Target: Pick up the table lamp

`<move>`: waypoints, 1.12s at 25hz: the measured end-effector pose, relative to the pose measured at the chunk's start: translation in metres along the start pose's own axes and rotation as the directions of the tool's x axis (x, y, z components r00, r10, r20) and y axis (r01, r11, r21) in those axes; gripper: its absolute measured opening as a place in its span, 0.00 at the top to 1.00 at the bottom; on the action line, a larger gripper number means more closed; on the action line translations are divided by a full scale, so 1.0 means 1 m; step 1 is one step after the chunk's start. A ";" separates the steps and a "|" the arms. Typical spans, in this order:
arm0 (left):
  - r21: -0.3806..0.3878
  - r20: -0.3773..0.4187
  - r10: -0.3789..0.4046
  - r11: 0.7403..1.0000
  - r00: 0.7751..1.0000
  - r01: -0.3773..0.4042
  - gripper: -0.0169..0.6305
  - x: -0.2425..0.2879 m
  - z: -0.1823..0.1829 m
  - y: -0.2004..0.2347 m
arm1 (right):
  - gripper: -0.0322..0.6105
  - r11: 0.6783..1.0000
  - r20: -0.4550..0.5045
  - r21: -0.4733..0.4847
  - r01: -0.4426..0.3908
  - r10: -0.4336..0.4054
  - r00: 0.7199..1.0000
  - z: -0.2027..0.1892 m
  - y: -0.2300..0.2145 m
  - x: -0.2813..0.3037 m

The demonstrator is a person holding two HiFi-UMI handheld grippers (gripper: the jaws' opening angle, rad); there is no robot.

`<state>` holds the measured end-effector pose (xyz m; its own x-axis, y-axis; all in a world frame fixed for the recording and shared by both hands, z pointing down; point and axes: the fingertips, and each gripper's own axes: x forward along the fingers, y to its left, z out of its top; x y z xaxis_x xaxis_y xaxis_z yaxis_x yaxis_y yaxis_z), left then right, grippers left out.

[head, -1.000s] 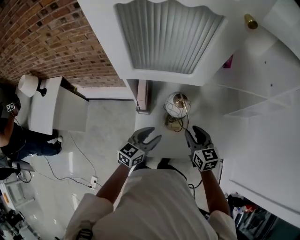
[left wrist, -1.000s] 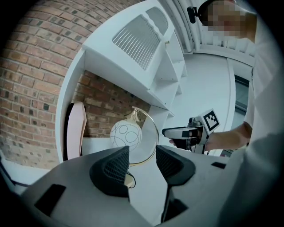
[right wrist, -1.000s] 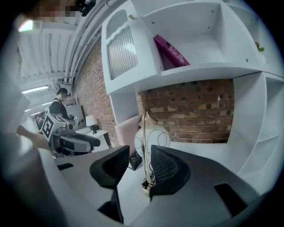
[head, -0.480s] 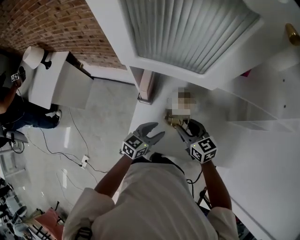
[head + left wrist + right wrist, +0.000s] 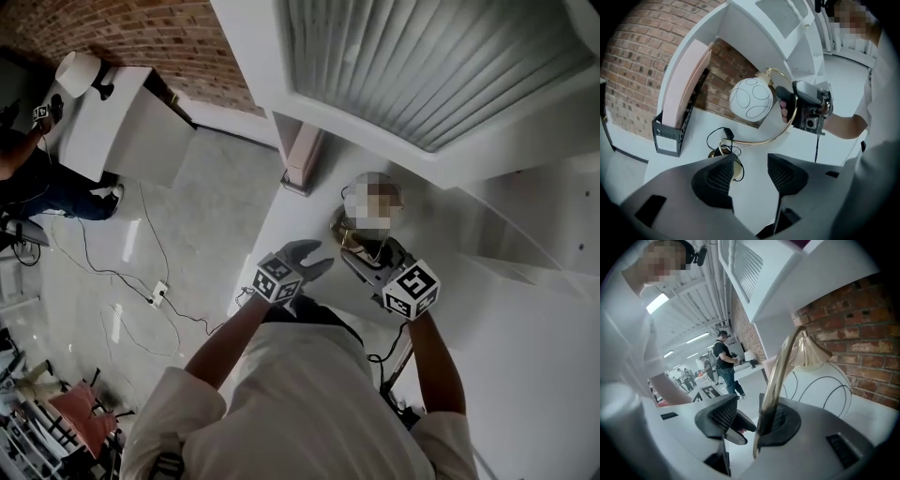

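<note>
Pretty tight in the left gripper view. The bare tabletop at lower centre is open, but the cord tangle crowds centre left, the file rack blocks far left, and the brass lamp arc sweeps across the middle.

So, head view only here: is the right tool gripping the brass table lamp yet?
Observer: No. The curved brass arm stands between the right tool's jaws, against one pad with a gap to the other. The jaws have just been closing.
Operator: Left tool?
Observer: The left tool is open, with nothing between its jaws, which have just been opening.
Operator: Shade?
Observer: A white globe shade with thin dark curved lines hangs from the arm's top.
</note>
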<state>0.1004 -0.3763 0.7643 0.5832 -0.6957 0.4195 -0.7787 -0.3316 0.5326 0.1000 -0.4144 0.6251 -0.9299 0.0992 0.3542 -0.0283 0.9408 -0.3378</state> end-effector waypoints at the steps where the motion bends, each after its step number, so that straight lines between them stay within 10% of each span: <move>1: -0.021 -0.004 0.002 1.000 1.000 -0.002 0.59 0.004 -0.006 0.004 | 0.70 1.000 0.003 -0.001 -0.022 0.022 1.000 0.000 0.000 0.002; 9: -0.139 -0.007 -0.003 0.990 1.000 0.002 0.58 0.033 -0.033 0.019 | 0.93 0.991 0.059 -0.007 -0.131 0.131 0.990 0.013 0.001 0.005; 28: -0.379 0.028 0.082 0.923 0.996 -0.065 0.53 0.049 -0.073 0.054 | 0.93 0.983 0.139 0.074 -0.170 0.158 0.978 0.048 -0.006 0.017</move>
<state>0.1041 -0.3817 0.8673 0.5107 -0.7380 0.4411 -0.6691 -0.0190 0.7429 0.0668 -0.4343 0.5911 -0.9646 0.2006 0.1712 0.1028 0.8839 -0.4562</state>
